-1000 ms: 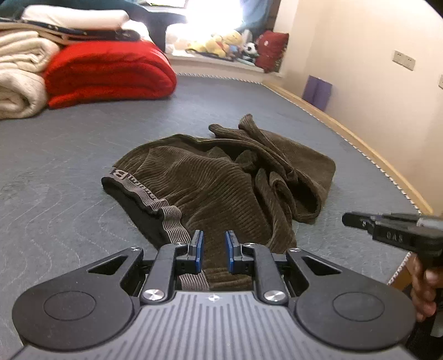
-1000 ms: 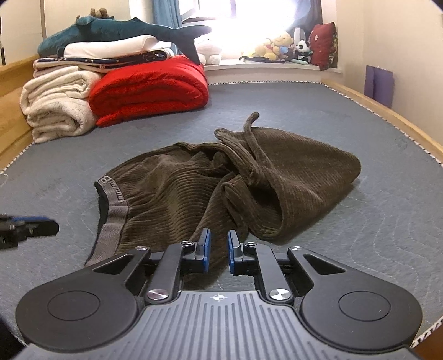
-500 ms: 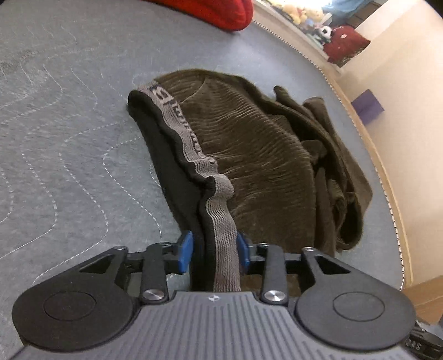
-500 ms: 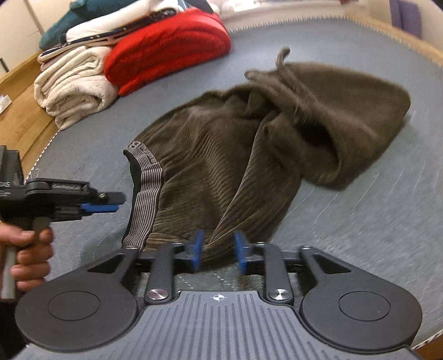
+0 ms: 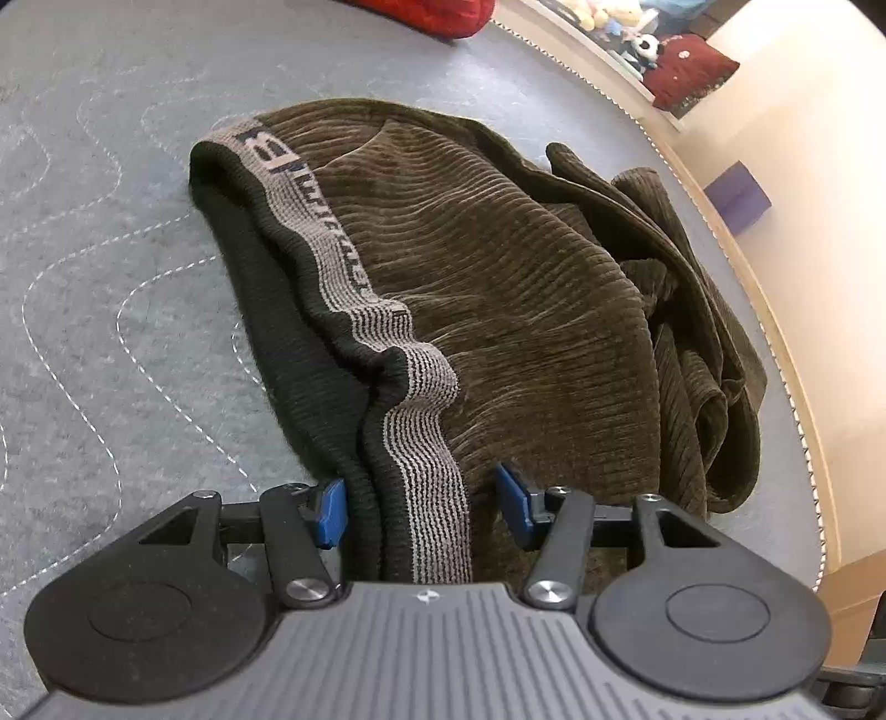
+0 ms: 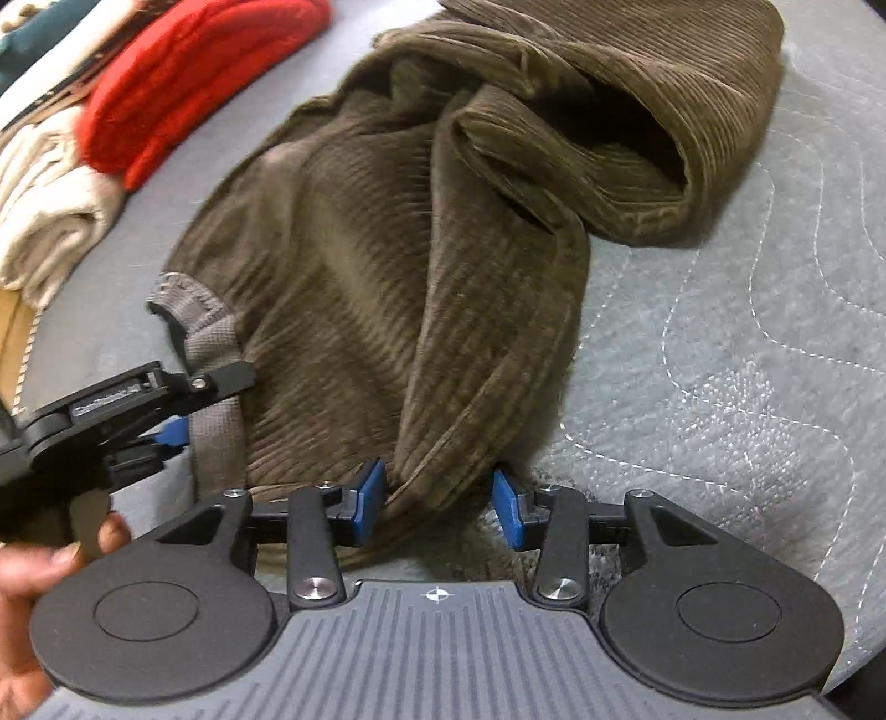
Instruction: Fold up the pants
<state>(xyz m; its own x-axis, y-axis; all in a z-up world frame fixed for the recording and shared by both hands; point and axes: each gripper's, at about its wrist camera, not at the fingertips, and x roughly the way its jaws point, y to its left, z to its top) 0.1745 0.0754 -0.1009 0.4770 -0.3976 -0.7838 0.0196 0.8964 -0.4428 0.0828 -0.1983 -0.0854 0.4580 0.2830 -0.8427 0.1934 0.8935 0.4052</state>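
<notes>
Dark olive corduroy pants (image 5: 498, 266) lie crumpled on the grey quilted mattress (image 5: 83, 277); they also show in the right wrist view (image 6: 387, 266). Their grey striped waistband (image 5: 426, 443) runs between the open jaws of my left gripper (image 5: 423, 512), whose blue fingertips (image 5: 332, 512) stand either side of it. My right gripper (image 6: 440, 507) is open with a folded edge of the pants between its blue pads (image 6: 368, 493). The left gripper (image 6: 166, 399) shows at the waistband in the right wrist view.
A red blanket (image 6: 194, 72) and cream folded blankets (image 6: 44, 210) are stacked at the far side. A wooden bed rim (image 5: 775, 343) and wall lie to the right, with a purple block (image 5: 739, 196) and plush toys (image 5: 653, 44) beyond.
Both grippers have dropped closer to the pants and opened wider. The waistband now sits between the left jaws, a folded pants edge between the right jaws.
</notes>
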